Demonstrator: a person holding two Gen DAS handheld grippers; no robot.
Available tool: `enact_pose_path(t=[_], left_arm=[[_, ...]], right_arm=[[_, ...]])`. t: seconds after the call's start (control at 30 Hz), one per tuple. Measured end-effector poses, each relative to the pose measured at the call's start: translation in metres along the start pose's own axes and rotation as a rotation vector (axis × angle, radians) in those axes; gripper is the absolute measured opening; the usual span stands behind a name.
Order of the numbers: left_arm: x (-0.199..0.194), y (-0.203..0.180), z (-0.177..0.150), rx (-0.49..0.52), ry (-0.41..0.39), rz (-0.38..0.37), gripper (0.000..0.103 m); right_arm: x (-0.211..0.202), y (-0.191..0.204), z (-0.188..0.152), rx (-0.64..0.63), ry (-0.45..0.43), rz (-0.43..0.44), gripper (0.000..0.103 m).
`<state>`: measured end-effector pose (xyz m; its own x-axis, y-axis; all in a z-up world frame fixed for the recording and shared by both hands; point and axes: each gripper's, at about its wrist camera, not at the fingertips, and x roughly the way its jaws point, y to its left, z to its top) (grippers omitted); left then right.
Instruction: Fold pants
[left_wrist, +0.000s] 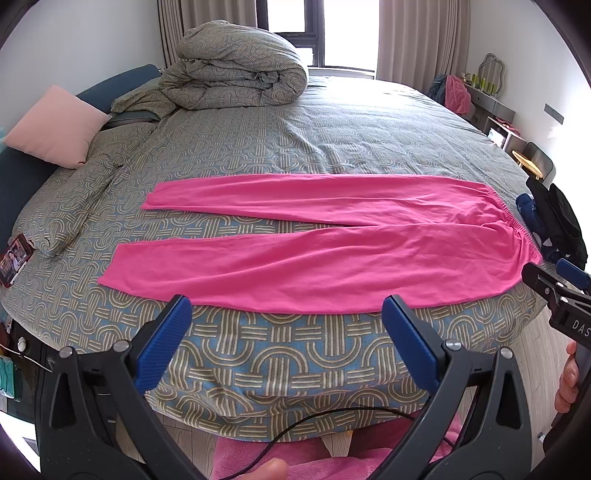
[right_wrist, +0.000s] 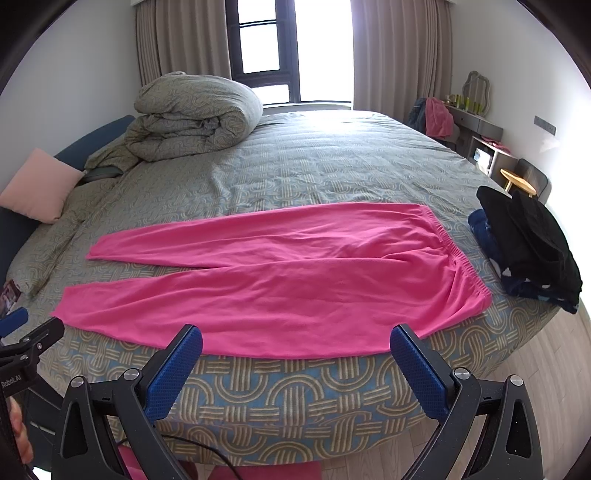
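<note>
Left claw (left_wrist: 286, 308) spread empty, right claw (right_wrist: 295, 338) likewise, pink pants (right_wrist: 280, 273) flat, legs apparently slightly parted

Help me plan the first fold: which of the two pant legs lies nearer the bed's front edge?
The lower leg of the pink pants, running along the bed's front edge just beyond the open fingers; the other leg lies farther up the bed.

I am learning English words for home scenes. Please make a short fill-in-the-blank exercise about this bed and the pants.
1. The pants lying flat on the bed are ____ in colour.
2. Both the left gripper and the right gripper are ____.
3. The waistband points toward the ____ clothes.

Missing words: pink; open; black
</note>
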<state>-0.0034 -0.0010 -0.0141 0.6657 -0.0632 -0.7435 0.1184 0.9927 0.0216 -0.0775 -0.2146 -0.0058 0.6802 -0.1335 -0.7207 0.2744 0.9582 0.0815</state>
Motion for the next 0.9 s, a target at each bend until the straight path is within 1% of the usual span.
enact_pose_path(t=[0.4,0.53,0.7,0.83,0.9], left_arm=[[0.000,0.000,0.000,0.000,-0.001,0.001,0.102],[0.002,0.002,0.000,0.001,0.012,0.008,0.102],[0.006,0.009,-0.001,-0.009,0.014,0.025,0.102],[0.019,0.020,-0.002,-0.039,0.061,0.042,0.102],[0.025,0.029,-0.003,-0.067,0.082,0.050,0.102]], right_arm=[[0.001,0.000,-0.001,-0.023,-0.011,-0.023,0.103],[0.004,-0.004,-0.004,-0.021,-0.007,-0.030,0.103],[0.012,-0.015,-0.008,-0.016,0.035,-0.068,0.103],[0.016,-0.026,-0.009,-0.012,0.069,-0.104,0.103],[0.020,-0.031,-0.011,0.016,0.096,-0.102,0.103]])
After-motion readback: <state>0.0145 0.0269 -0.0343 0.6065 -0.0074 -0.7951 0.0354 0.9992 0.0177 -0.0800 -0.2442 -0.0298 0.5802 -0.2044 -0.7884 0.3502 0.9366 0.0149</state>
